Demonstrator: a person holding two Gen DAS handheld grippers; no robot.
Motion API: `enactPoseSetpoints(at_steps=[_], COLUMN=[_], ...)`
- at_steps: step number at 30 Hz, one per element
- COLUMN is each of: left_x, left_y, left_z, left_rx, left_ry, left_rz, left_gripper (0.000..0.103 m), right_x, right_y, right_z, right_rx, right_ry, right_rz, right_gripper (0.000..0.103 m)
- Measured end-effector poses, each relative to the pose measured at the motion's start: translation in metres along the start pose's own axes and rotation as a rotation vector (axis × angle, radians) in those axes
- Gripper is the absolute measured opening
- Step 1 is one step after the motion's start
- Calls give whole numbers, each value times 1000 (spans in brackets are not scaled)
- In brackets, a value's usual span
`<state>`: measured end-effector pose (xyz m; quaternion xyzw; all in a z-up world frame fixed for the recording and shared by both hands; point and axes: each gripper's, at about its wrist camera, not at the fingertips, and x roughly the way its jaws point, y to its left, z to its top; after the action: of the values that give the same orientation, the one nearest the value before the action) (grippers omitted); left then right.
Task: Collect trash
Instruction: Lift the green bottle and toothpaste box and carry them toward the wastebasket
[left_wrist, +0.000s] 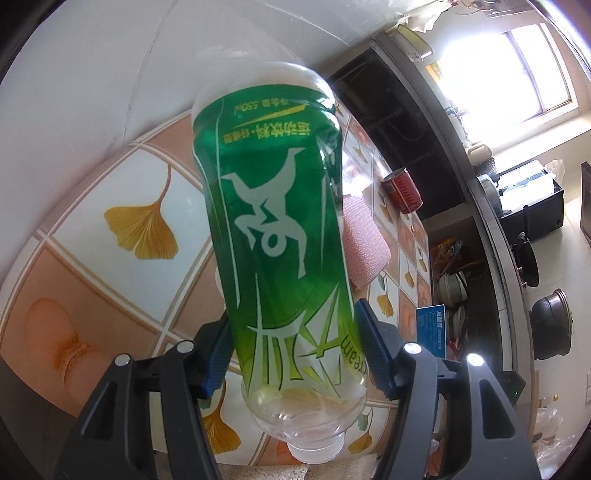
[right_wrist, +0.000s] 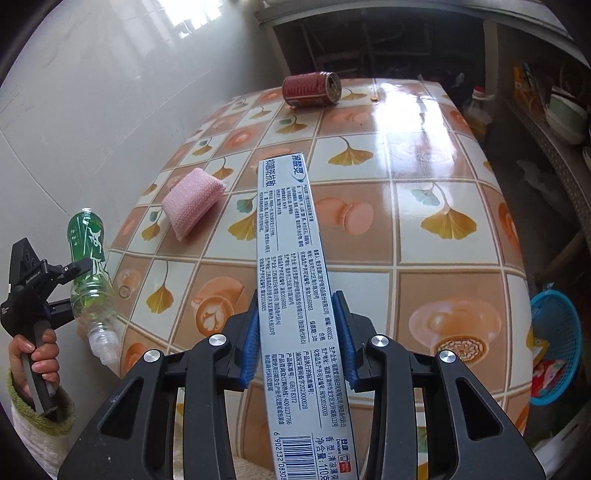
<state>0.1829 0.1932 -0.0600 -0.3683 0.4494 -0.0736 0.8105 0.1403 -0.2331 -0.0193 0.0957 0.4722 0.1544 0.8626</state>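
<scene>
L gripper (left_wrist: 295, 350): black frame, ribbed blue pads (left_wrist: 373, 343), closed w/ both pads pressed on a clear plastic bottle w/ glossy green shrink label (left_wrist: 269, 221). Bottle is cylindrical, slightly dented near its base, white figure + yellow print on label, neck and white threaded mouth pointing back toward my cam. From R wrist view it sits in air off the table's left edge, tilted, mouth down; I see the gloved-cuff hand (right_wrist: 35, 358) on the L gripper's handle.

R gripper (right_wrist: 299, 339): same black/blue build, jaws closed partway, pads against both long edges of a long flat silver-blue cardboard toothpaste box (right_wrist: 288, 295). Box is rectangular, matte, dense printed text, barcode at near end; it extends fwd above the table.

Table (right_wrist: 424, 229): rounded top, shiny oilcloth, checked tiles in orange/white w/ ginkgo-leaf and macaron prints, strong glare at far side.

On it: pink knitted scrub pad (right_wrist: 194, 201), soft, pillow-shaped, near left side; dark red metal drink can (right_wrist: 312, 90) lying on its side at far edge, well apart from pad.

Blue plastic mesh basket (right_wrist: 556, 343) below table's right edge, w/ something red inside; can't ID it.
</scene>
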Motion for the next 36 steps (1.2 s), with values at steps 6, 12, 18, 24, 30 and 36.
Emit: enactPoseSetpoints(at_steps=[6,12,18,24,30,36], left_x=[-14,-25,-35,-34,-30,-14], left_y=[-6,-18,-30,-51,-75,-119], left_z=[0,-2,-3,-7,-11,-17], left_rx=[20,47,93,141,202,278], left_ry=[-28,-47,-63,-57,-37,-2], left_rz=[-22,-56,-97,-139,-177,-228], left_gripper=[59,59,59,59,59,59], right_x=[-6,-16,-28,-43,-62,-87], right_y=[1,1,-1,-5,-15,-37], right_z=[0,-1,-2,-3,-6,-13], right_rx=[10,16,28,43,74,122], right_ry=[-19,-43,-73,-106,-152,-208], right_rz=[17,27,47,71,90,92], right_gripper=[34,34,34,34,34,34])
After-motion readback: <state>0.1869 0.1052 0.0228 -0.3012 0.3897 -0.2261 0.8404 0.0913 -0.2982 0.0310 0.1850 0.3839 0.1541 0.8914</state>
